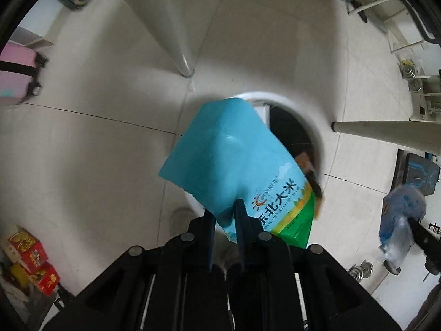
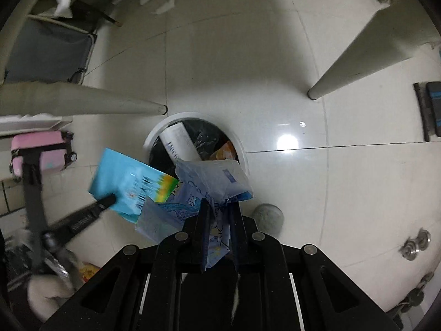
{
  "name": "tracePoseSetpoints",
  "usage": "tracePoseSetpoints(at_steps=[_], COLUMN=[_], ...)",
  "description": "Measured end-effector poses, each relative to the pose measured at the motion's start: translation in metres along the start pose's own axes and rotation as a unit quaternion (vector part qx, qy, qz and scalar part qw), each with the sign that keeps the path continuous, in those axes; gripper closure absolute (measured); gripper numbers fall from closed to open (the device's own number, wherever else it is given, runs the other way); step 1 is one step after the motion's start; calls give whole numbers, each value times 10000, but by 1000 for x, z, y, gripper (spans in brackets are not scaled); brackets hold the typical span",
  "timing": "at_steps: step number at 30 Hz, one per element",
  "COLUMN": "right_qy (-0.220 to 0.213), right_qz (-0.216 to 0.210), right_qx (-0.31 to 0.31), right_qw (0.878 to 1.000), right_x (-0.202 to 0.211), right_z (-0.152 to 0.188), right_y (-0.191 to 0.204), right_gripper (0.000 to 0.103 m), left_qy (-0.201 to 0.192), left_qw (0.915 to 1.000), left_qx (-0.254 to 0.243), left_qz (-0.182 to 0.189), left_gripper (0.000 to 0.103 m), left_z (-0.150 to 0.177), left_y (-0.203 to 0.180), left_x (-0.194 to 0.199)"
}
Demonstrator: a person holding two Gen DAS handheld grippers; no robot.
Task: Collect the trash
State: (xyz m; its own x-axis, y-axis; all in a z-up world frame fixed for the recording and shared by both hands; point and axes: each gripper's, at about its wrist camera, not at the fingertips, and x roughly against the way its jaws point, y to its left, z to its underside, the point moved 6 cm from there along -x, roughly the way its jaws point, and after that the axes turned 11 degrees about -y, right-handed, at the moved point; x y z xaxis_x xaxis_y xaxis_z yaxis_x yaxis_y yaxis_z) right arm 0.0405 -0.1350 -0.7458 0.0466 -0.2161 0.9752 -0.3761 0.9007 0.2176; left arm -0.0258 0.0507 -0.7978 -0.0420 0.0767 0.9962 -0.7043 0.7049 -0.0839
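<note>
The rice bag [image 1: 237, 162] in the black left claw [image 1: 224, 207] is plain turquoise across most of its face, with dark blue lettering, a small sun emblem and a yellow-to-green band at its 5 o'clock end. The wrapper [image 2: 209, 184] in the black right claw [image 2: 217, 207] is pale blue with darker blue print. The bin [image 2: 245, 157] has a white rim and black liner, on glossy off-white floor tiles [image 2: 303, 55]; at 9 o'clock stands a pink suitcase [image 2: 41, 149] with black trim.

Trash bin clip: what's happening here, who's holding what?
A person is collecting trash with two grippers. The left hand-held gripper is shut on a blue rice bag, held over the white-rimmed trash bin. The right hand-held gripper is shut on a crumpled pale blue wrapper, also above the bin, which already holds some trash. Neither item is released yet.
</note>
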Motion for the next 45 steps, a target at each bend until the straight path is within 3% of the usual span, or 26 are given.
tracePoseSetpoints(at_steps=[5,6,7,9,11,17,20,25,28,33,45], right_qy=[236,313,443,618,712,349,104,-347,-588,-715,-1128], right_qz=[-258,-335,-473,-670,-837,-454,-114,505,638,544,241], right_qx=[-351,-471,-595,-821,-1016,-621,-85,957,1254,1174,1049], right_qw=[9988,9978,9961,9924,9887,9964,9998,9935,9883,9890,9878], right_x=[-70,-81,-91,-103,-108,-74,-40,41,101,206,438], right_z=[-16,-17,-16,-15,-14,-14,-10,8,18,34,67], right_y=[-3,-2,1,3,4,8,12,34,49,58,83], right_gripper=[88,87,86,71,43,12,4,1,1,1,1], left_qy=[229,226,212,123,80,-342,-643,-949,-1027,-1150,-1646], left_qw=[9992,9992,9992,9991,9993,9994,9973,9941,9927,9899,9786], left_qx=[90,92,103,138,162,-13,-149,-340,-488,-775,-1134], left_qz=[311,326,333,369,314,-66,-311,-396,-403,-291,488], left_gripper=[80,63,34,12,11,11,11,11,11,11,11], left_z=[4,6,9,16,20,28,30,40,49,72,103], left_y=[-10,-9,-10,-3,3,18,31,48,44,20,-30], left_x=[-44,-46,-46,-41,-30,25,68,157,211,292,475])
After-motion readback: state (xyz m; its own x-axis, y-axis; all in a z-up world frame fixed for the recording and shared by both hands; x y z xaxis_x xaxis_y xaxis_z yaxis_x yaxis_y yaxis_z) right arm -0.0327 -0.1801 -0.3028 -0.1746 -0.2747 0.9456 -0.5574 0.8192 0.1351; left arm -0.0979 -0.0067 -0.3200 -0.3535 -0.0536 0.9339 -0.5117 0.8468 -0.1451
